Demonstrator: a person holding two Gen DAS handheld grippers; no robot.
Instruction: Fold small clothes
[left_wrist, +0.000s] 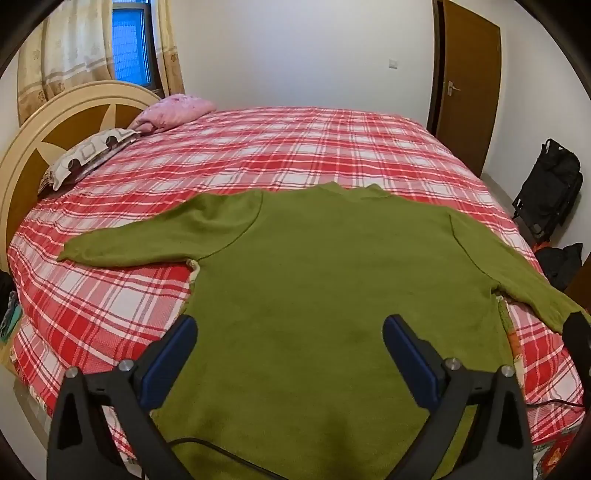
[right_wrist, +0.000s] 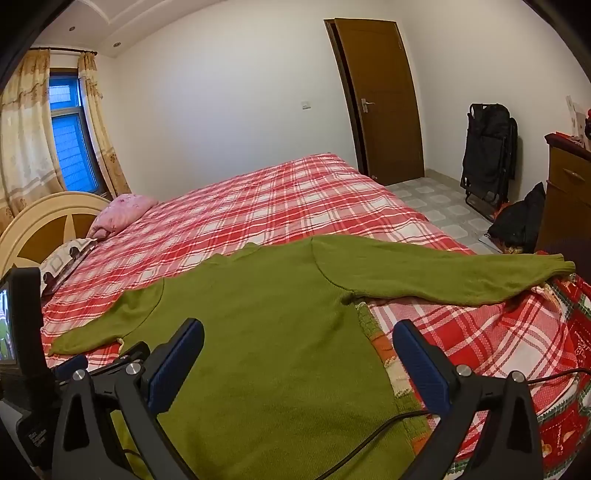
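We find the green sweater (left_wrist: 325, 280) laid flat on the bed (left_wrist: 280, 147), back side up as far as we can judge, its hem toward the near edge and its neckline toward the middle of the plaid cover. Both sleeves are spread outward: the left sleeve (left_wrist: 147, 236) points toward the headboard (left_wrist: 48, 125) end, the right sleeve (right_wrist: 436, 275) runs out toward the foot-end edge, its cuff near that edge. We judge this spread layout to be deliberate, since it exposes both sleeves and the side seams for a first fold.

The left gripper (left_wrist: 290, 332) hangs over the lower body of the garment, jaws wide apart and holding nothing. The right gripper (right_wrist: 297, 336) hangs over the sweater's right side seam near the hem, jaws likewise wide apart and empty. We read both as poised over the garment; no fold has been made.

The sweater is olive green, of a fine knit, largely smooth with only slight rippling at the neckline. A patterned lining or second fabric shows along the right side seam; we cannot tell which. Two pillows (left_wrist: 122, 136) lie at the headboard end, well apart from the garment.
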